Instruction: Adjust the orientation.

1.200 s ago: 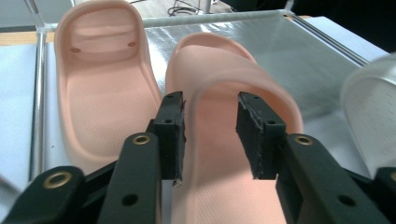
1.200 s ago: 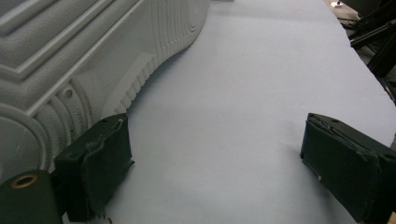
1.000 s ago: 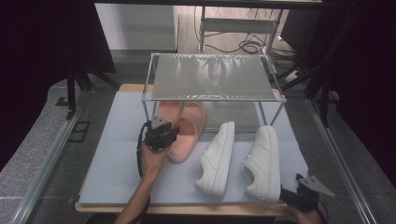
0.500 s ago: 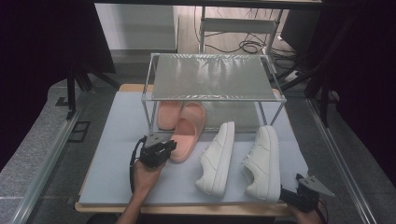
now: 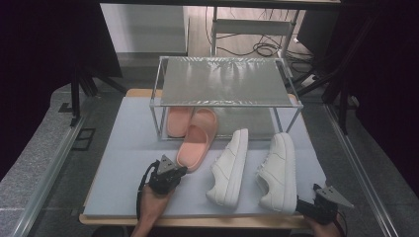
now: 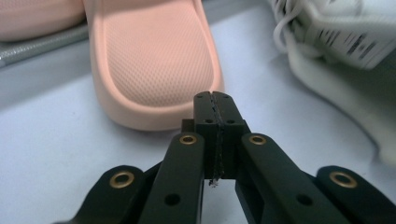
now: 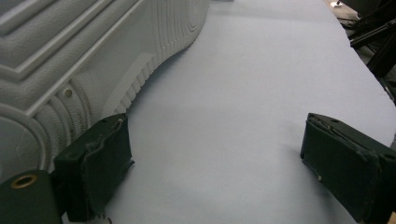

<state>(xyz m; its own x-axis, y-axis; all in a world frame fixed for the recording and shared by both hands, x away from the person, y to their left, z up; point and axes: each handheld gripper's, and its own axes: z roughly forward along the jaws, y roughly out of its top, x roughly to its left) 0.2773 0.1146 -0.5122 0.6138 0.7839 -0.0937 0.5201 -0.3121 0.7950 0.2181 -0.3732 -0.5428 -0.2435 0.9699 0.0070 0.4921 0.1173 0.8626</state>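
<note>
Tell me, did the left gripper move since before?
Yes. The left gripper has pulled back from the metal rack toward the table's near edge, now just off the pink slipper's heel, jaws shut on nothing.

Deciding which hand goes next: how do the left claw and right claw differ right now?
The left claw is shut and empty, tips just short of the pink slipper heel; the right claw stands wide open. The left sits mid-mat; the right waits at the mat's near edge, beside the right-hand white sneaker. Both hold nothing and lie low over the mat.
</note>
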